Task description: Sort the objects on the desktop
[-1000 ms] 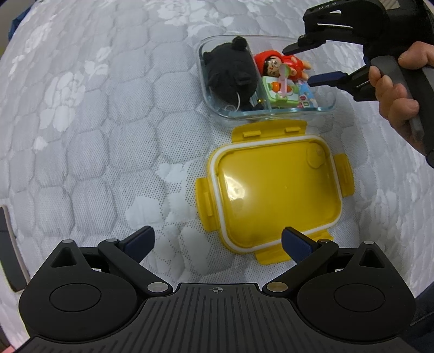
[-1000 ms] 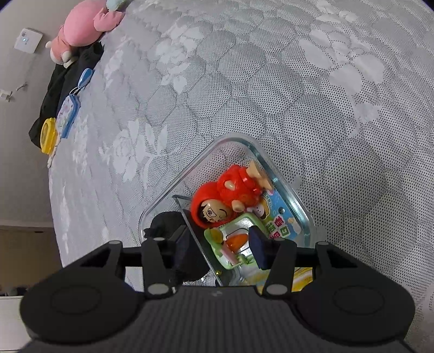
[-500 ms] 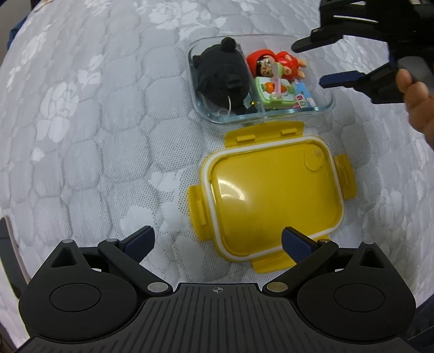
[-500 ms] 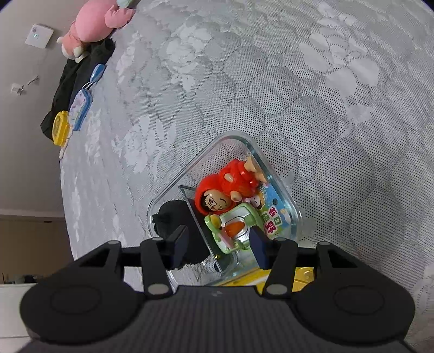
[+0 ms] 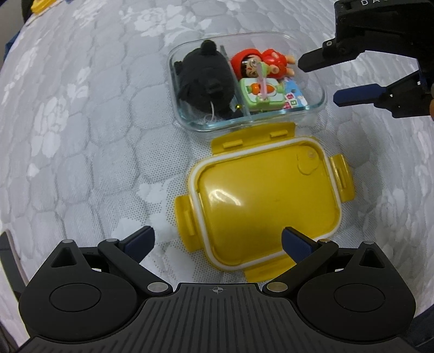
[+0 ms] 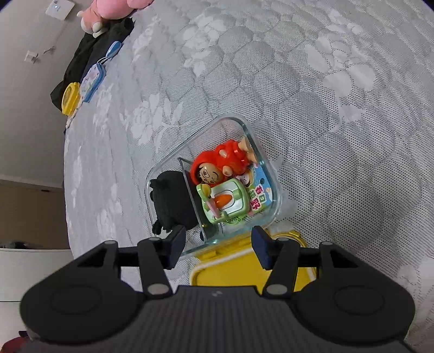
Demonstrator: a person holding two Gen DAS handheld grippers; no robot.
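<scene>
Both grippers' jaws stand apart, empty; only the right wrist view shows the pink plush (image 6: 114,10) beyond the glass box (image 6: 214,187)

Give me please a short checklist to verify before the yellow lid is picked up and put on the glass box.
1. Left tool open, nothing held: ok.
2. Right tool open, nothing held: ok.
3. Yellow plastic lid with white seal lies free beside the box: ok.
4. Black plush toy inside its compartment of the clear glass box: ok.
5. Red doll figure and green carrot toy below the rim: cannot tell.
</scene>
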